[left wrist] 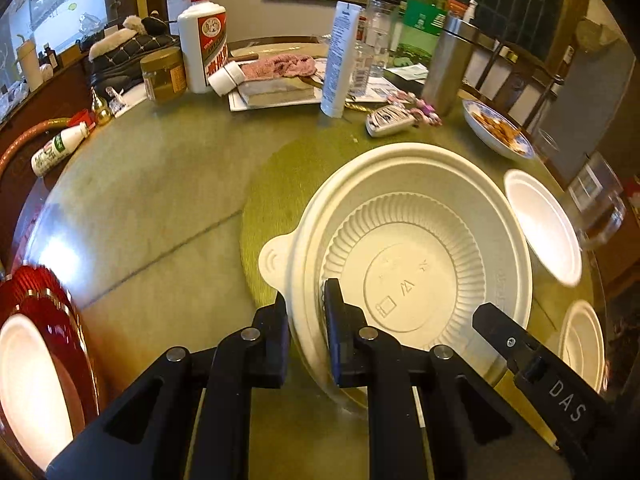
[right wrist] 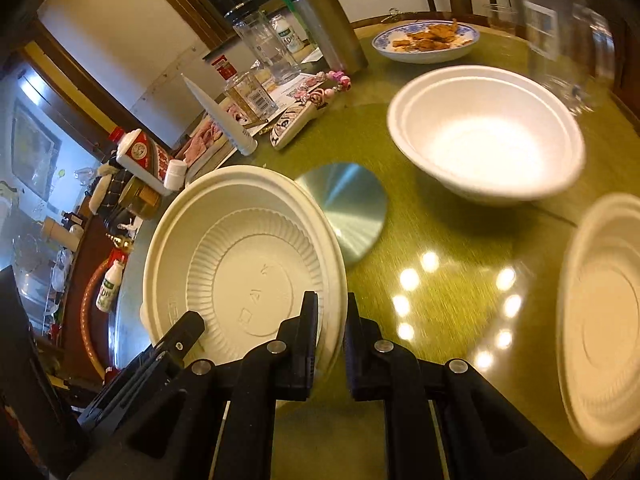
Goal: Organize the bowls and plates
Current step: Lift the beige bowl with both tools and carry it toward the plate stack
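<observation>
A large cream disposable bowl (left wrist: 408, 248) with a ribbed bottom is held just above the green table, one gripper on each side of its rim. My left gripper (left wrist: 306, 312) is shut on the bowl's near-left rim. My right gripper (right wrist: 330, 320) is shut on the same bowl (right wrist: 240, 256) at its near-right rim; one of its fingers (left wrist: 504, 336) shows in the left wrist view. A white foam bowl (right wrist: 488, 136) stands upright farther right. Another cream bowl (right wrist: 604, 316) sits at the right edge. A white plate on a red charger (left wrist: 32, 360) lies at the left.
A blue-rimmed dish of fried food (right wrist: 428, 42) sits at the back. Bottles, a steel flask (left wrist: 448, 64), a white tube (left wrist: 340, 60), a jar and cloths crowd the far side. A round metal disc (right wrist: 352, 208) lies at the table's centre. Clear glasses (right wrist: 568, 40) stand at right.
</observation>
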Available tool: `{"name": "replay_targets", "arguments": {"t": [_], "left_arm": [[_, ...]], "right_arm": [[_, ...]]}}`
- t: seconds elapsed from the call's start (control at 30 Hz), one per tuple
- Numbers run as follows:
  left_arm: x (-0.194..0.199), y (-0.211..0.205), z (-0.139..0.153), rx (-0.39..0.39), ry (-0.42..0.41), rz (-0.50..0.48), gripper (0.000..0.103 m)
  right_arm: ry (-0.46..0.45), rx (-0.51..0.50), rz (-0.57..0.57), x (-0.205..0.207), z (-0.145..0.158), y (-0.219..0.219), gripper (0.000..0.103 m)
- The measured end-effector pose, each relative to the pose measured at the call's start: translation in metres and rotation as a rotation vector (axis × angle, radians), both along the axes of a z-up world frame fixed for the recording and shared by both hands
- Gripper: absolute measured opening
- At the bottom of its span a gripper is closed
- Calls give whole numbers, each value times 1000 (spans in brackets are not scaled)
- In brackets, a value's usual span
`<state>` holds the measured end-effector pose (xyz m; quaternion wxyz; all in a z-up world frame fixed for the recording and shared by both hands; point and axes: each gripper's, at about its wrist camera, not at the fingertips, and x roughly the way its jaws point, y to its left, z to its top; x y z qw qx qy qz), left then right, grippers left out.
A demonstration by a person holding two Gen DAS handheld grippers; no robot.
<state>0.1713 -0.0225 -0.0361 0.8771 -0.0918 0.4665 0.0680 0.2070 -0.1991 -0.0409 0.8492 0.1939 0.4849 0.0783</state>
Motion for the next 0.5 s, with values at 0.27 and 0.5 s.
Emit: {"name": "replay_targets", "arguments": {"t": [0.27,0.5], "left_arm": [[-38,-3,-3,-20,-10,-33,13],[-68,-4,-3,-29,-30,-59,13]], "right_arm": [[-24,-28,-18,-51,1,-3,11],[-40,-39,-37,-86,2,-5,12]]}}
